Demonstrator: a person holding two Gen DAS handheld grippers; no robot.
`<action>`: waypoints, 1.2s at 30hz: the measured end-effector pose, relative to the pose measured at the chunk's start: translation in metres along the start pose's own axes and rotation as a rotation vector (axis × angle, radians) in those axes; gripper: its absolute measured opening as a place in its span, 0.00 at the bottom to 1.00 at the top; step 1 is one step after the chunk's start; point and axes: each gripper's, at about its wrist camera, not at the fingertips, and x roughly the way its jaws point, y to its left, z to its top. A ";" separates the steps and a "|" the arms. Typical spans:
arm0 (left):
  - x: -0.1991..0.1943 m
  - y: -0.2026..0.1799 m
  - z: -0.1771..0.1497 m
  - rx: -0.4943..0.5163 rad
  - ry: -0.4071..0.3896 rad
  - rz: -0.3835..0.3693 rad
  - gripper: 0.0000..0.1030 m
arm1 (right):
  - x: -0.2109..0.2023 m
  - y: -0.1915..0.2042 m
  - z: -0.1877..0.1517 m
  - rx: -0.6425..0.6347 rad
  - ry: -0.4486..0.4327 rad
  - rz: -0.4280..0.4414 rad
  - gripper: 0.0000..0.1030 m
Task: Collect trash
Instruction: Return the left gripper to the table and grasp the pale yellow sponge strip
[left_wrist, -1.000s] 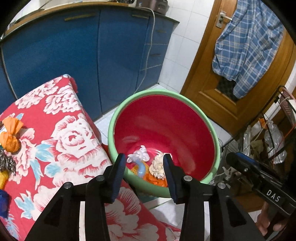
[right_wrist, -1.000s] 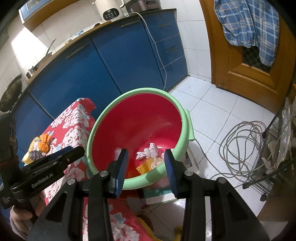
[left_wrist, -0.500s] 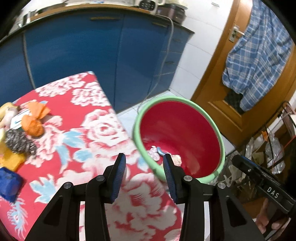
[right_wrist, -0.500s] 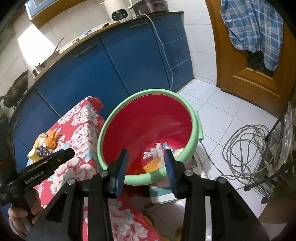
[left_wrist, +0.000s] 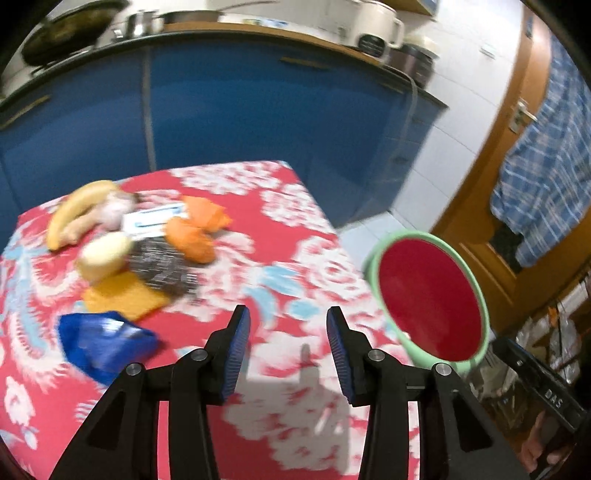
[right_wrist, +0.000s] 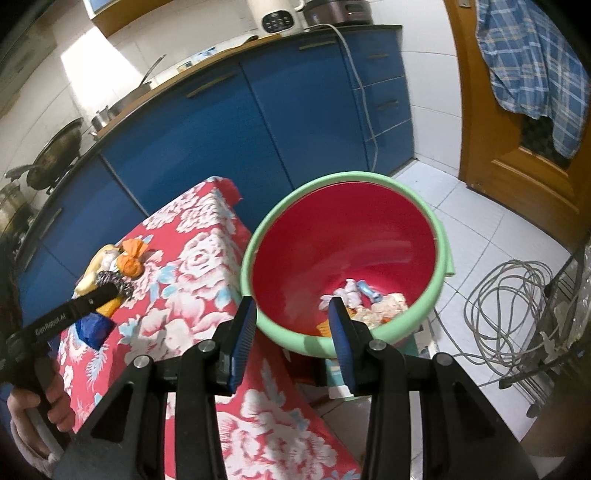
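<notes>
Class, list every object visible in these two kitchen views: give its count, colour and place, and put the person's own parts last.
Plastic bucket: one, red inside with green rim, on the floor beside the table.
Trash scraps: several, white, blue, orange, at the bucket's bottom.
Floral tablecloth: one, red and white, covering the table.
Crumpled orange wrapper: one, mid-table.
Steel wool scourer: one, grey, beside the wrapper.
Blue crumpled bag: one, near edge.
Banana: one, yellow, far left.
Checked shirt: one, blue, hanging on the wooden door.
Cable coil: one, grey, floor.
Left gripper: black, jaws opening, nothing between.
Right gripper: black, empty.
</notes>
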 end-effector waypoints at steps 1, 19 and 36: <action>-0.002 0.008 0.002 -0.011 -0.009 0.015 0.45 | 0.000 0.004 0.000 -0.008 0.000 0.004 0.41; 0.006 0.105 0.026 -0.036 -0.045 0.297 0.57 | 0.022 0.072 -0.001 -0.110 0.051 0.071 0.41; 0.036 0.141 0.035 -0.066 -0.013 0.209 0.26 | 0.060 0.144 0.006 -0.213 0.099 0.122 0.41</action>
